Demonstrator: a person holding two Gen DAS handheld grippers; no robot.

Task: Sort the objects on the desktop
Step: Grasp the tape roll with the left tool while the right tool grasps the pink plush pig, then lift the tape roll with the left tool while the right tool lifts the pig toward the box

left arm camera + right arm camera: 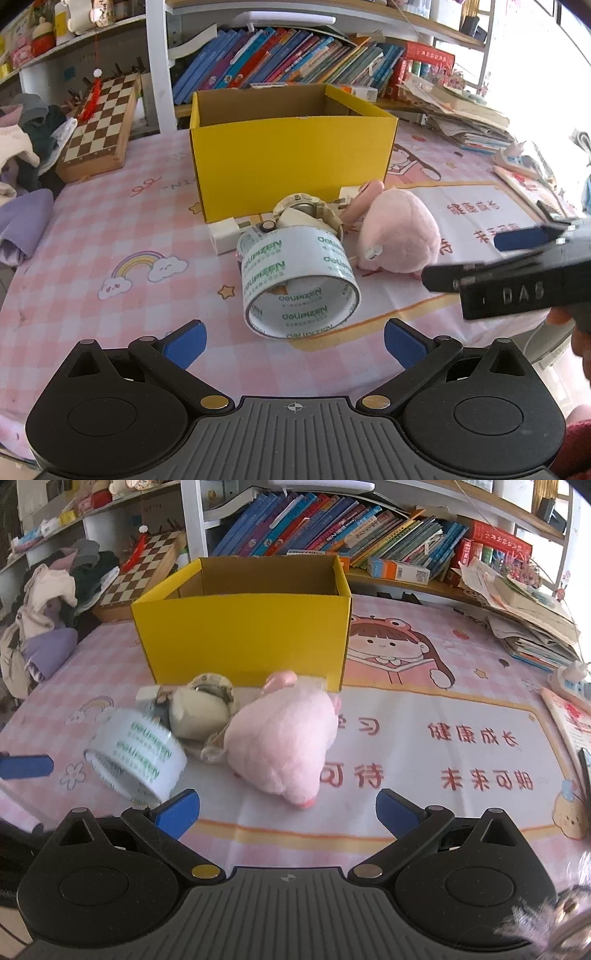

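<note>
Pink cartoon tablecloth (pixel 110 221) holds the tape roll (pixel 299 280) tilted before the yellow box (pixel 288 155); the left gripper (pixel 293 341), wide and empty like the right gripper (pixel 286 810), should straddle its wall squarely, avoiding the plush toy (pixel 399 236).

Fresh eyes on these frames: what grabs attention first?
The yellow box, open-topped, stands mid-table on the pink cartoon cloth. Just in front lies a cluster: a tape roll on its side, a cream watch behind it, a pink plush toy to their right. Both the left gripper and right gripper are open, holding nothing.
</note>
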